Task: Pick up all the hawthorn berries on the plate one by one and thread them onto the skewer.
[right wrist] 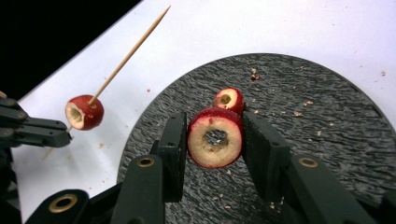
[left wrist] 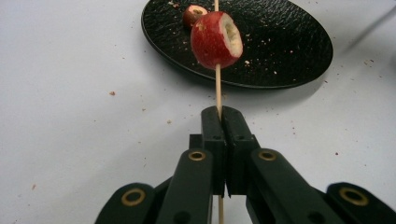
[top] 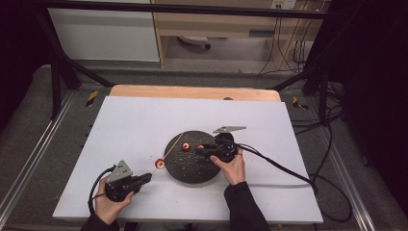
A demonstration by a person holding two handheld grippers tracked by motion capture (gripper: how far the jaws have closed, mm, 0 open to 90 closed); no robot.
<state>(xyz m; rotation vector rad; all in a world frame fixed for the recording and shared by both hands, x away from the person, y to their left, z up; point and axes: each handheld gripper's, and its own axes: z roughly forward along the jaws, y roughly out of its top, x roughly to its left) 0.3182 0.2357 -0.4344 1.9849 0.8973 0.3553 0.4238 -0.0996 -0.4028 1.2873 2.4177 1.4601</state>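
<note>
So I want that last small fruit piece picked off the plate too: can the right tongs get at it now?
Probably not yet: the right tongs already grip a cored fruit ring, with the small piece lying just beyond it on the plate.

Black plate (top: 190,168) on white table (top: 139,125)

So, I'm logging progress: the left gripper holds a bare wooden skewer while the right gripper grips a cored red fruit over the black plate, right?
Not quite. The thin wooden skewer in the left gripper isn't bare: one cored red fruit is already threaded on it, as the left gripper view shows. The rest holds.
</note>
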